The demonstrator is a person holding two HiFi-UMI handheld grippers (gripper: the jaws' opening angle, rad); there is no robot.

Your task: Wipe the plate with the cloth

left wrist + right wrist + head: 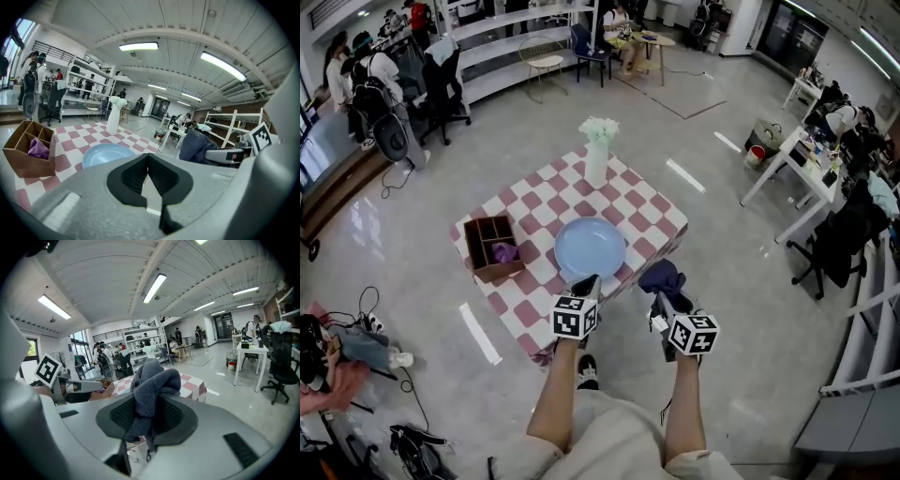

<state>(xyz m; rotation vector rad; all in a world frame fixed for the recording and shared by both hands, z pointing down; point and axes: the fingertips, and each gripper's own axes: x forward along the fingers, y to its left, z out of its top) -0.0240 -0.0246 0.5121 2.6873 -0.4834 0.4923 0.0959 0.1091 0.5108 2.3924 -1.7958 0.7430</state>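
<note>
Cloth looks soft and floppy, pinched mid-bunch by right gripper. Left gripper is closed on nothing, plate just ahead.

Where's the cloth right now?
In the head view, the dark blue cloth is clamped in the right tongs. It is held by the near right edge of the checkered table, just right of the light blue plate.

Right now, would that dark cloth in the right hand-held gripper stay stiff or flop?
Probably flops: the cloth bunches in folds above the right hand-held gripper and droops below it. Likely light, since a small pinch holds it up.
</note>
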